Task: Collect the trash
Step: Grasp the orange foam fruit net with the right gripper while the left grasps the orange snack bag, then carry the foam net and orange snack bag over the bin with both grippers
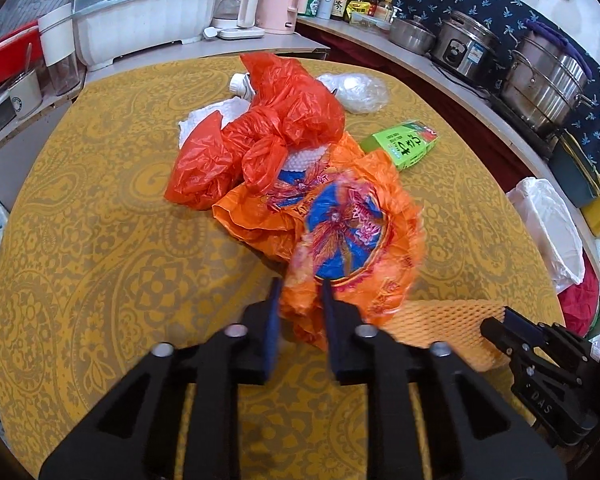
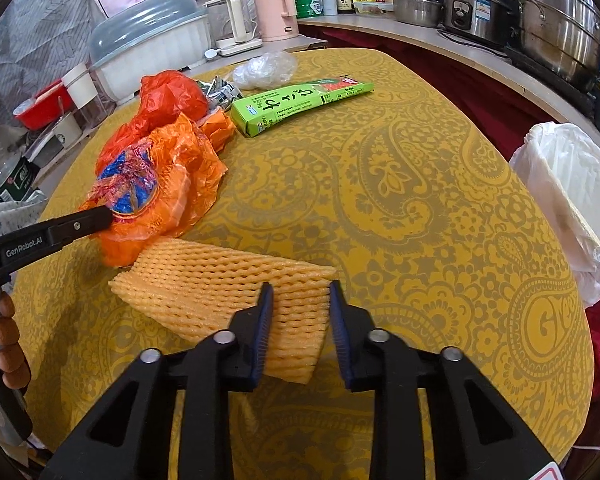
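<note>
Trash lies scattered on the yellow tabletop [image 2: 400, 184], and we are at the grasping step with both tools at once. Our left gripper [image 1: 300, 284] pinches the near edge of the orange printed bag [image 1: 340, 240], which lies near the middle of the tabletop, touching the red bag [image 1: 268, 128] behind it. Our right gripper [image 2: 300, 288] has its pads around one end of the foam net [image 2: 220, 292], close to the near edge of the tabletop; the left pad touches the foam, but on the right pad we cannot tell if it already presses, because a thin gap seems to remain there.

Further toward the far edge lie a green carton [image 2: 300, 104] and a clear plastic bag [image 2: 264, 70], not yet touched. The bin with a white liner [image 2: 572, 200] stands just beside the right edge of the tabletop.

We judge that the next move calls for a firm squeeze on the foam net, then lifting both pieces and carrying them over the right edge to the bin. The orange printed bag is thin and loose, so it may drag the red bag with it; we should lift slowly.
</note>
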Motion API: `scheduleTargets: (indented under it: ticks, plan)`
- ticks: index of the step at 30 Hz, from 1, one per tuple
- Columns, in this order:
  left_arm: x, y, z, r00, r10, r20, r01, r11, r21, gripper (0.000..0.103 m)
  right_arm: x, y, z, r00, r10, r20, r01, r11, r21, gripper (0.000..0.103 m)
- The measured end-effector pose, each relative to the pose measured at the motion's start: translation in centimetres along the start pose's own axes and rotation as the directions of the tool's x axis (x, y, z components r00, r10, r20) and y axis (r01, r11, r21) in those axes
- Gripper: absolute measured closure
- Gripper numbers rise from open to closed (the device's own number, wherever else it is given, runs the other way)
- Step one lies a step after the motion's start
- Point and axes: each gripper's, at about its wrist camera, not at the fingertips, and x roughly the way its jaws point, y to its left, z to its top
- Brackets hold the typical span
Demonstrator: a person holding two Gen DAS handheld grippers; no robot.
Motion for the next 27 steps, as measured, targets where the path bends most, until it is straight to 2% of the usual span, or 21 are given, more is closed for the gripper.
scheduleTargets:
  ticks: [4, 14, 27]
  plan:
    - [-0.9, -0.4, -0.1, 1.000, -0.004, 0.017, 0.003, 1.000, 0.010, 0.089, -0.4, -0.5, 0.0, 1.000, 0.014, 0.004, -0.014, 1.000, 0.014, 0.093]
    - [-4.5, -2.4, 0.7, 0.996, -0.025, 0.085, 0.023, 0.999, 0.030, 0.090, -2.4, -1.7, 0.4, 0.998, 0.037, 0.055, -0.039, 0.999, 0.034, 0.095]
    - [-5.5, -8.3, 3.4, 0.988, -0.083, 0.128, 0.068, 0.991, 0.113, 0.090, -6.6, -8.3, 2.2, 0.981, -0.050, 0.187, 0.019, 0.986, 0.167, 0.097]
